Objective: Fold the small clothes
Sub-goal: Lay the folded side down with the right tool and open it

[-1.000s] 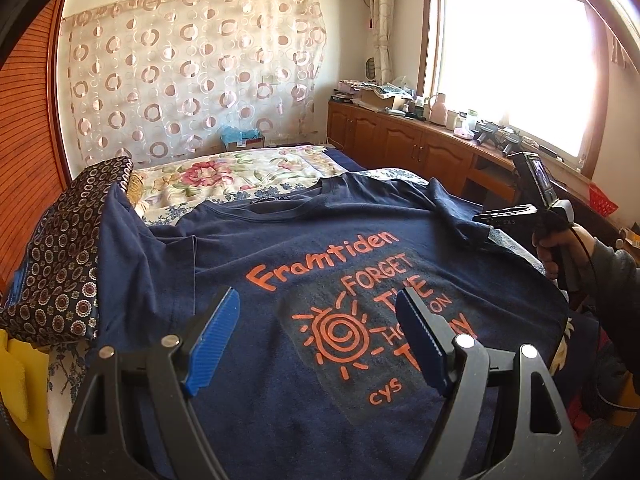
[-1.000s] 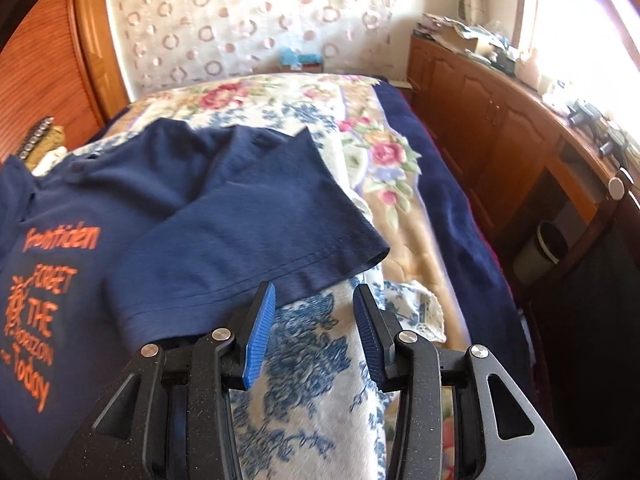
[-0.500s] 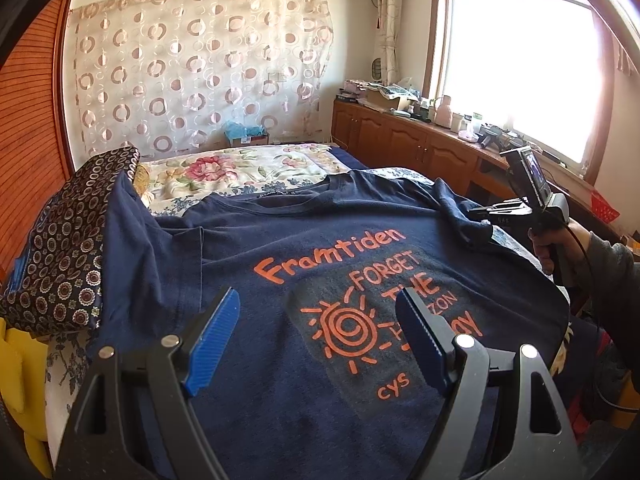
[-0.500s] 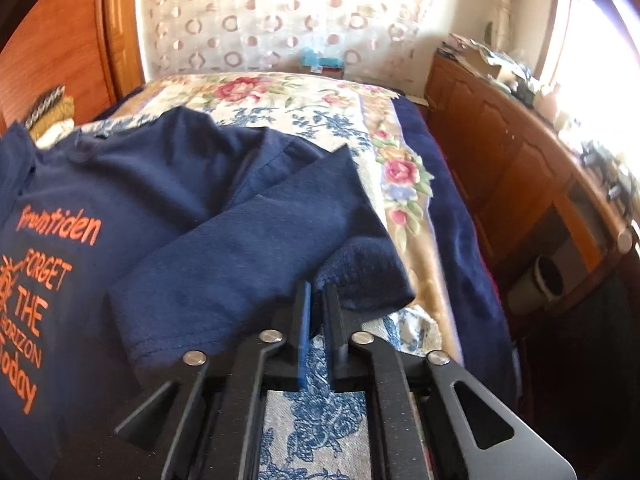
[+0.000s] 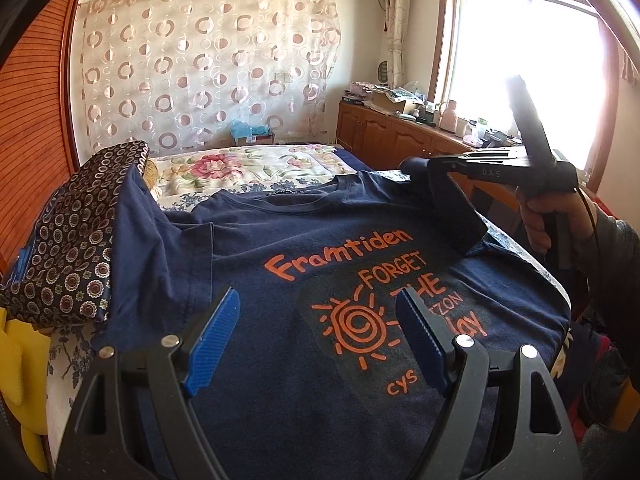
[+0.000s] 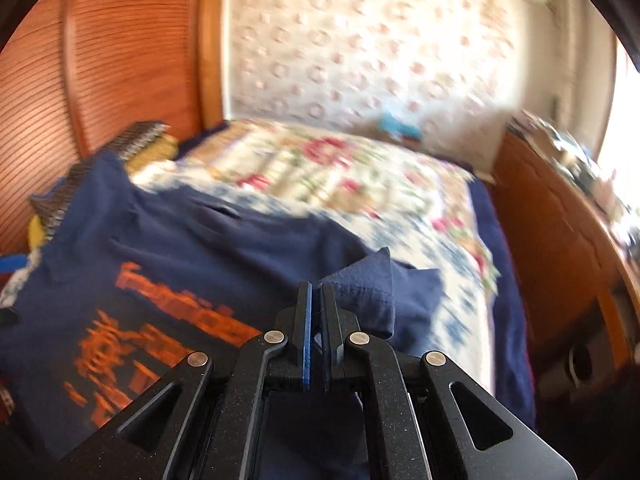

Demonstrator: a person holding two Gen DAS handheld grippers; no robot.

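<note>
The navy cotton T-shirt with orange lettering lay face-up across the flowered bedspread, collar away from the person. The right gripper, nearer its sleeve, was clamped on that sleeve, lifted above the chest print to its left. Only the left wrist view showed the left gripper, wide and empty over the shirt's lower half.

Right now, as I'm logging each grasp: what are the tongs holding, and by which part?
The right tongs pinch the navy T-shirt by its sleeve hem. The left tongs are open, holding nothing.
</note>
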